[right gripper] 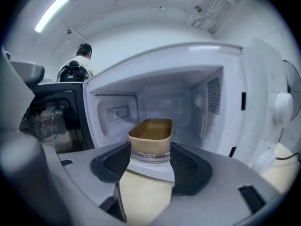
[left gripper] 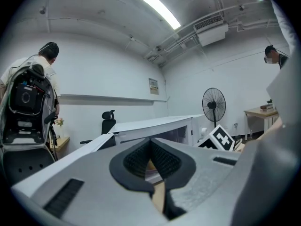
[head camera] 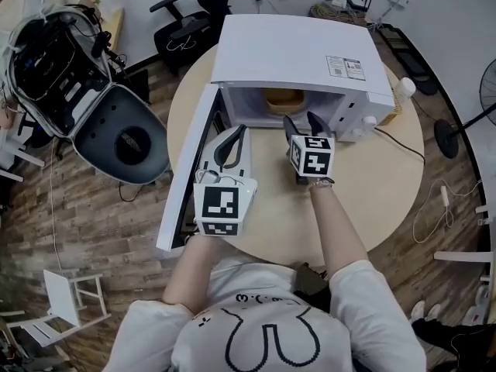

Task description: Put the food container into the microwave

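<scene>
Round counter [head camera: 387, 200], microwave [head camera: 294, 53] at its far edge: container [right gripper: 150, 134] already sits inside, dead ahead of my right gripper [head camera: 301, 119], spread and empty; left gripper [head camera: 239, 132], pinched closed, is nearer the door [head camera: 190, 169].

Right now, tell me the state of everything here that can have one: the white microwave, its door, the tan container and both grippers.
White microwave oven: standing on the round table, cavity exposed.
Microwave door: swung wide open to the left.
Tan rectangular food container: lidless, upright on the turntable inside the cavity, held by nothing.
Left gripper: jaws together, empty.
Right gripper: jaws apart, empty, just outside the cavity.
</scene>
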`<state>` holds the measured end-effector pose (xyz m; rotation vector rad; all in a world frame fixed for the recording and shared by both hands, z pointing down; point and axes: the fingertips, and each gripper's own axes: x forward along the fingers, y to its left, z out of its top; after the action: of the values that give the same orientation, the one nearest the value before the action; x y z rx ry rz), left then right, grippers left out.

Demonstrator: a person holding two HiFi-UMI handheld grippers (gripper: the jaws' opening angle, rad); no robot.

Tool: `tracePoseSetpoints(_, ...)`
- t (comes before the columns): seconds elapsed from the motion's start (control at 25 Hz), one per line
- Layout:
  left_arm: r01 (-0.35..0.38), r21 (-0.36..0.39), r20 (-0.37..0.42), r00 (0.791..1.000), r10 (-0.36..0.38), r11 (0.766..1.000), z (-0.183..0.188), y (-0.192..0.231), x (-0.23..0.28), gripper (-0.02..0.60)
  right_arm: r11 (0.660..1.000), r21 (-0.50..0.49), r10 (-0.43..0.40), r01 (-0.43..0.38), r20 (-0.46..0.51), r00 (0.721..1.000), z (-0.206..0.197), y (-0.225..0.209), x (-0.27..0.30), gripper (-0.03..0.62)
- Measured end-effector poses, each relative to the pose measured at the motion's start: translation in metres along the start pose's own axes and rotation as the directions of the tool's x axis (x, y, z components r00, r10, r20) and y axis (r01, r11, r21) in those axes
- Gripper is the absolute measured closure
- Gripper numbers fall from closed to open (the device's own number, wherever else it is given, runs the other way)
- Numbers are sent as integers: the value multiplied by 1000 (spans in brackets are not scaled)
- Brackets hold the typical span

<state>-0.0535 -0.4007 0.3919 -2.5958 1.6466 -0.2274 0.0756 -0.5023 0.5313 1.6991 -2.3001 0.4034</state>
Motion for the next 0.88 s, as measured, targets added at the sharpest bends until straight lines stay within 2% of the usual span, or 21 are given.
tracePoseSetpoints(0.16, 10, -23, -10, 1000, -11, 1000, 6, -9, -14, 574, 999, -25, 33, -33, 31, 999, 15, 12, -48, 316)
tracePoseSetpoints(0.28, 39, -14, 0, 999, -39, 999, 16, -19, -23, 574, 998, -22, 67, -66, 55, 996, 26, 19, -83, 316)
tracePoseSetpoints(0.48, 32, -24, 22, 999, -32, 999, 34, -27, -32, 572, 992, -29, 122, -120, 111, 986, 51, 20, -137, 319)
tracePoseSetpoints(0.64, 17, -15, 44, 999, -17, 1000, 50, -26, -42, 574, 990, -55, 137, -129, 161, 978, 71, 23, -177, 352)
tracePoseSetpoints(0.88, 6, -6, 84, 996, -5, 1000, 72, -24, -58, 572, 987, -119, 129, -104, 228, 965, 100, 19, -233, 434)
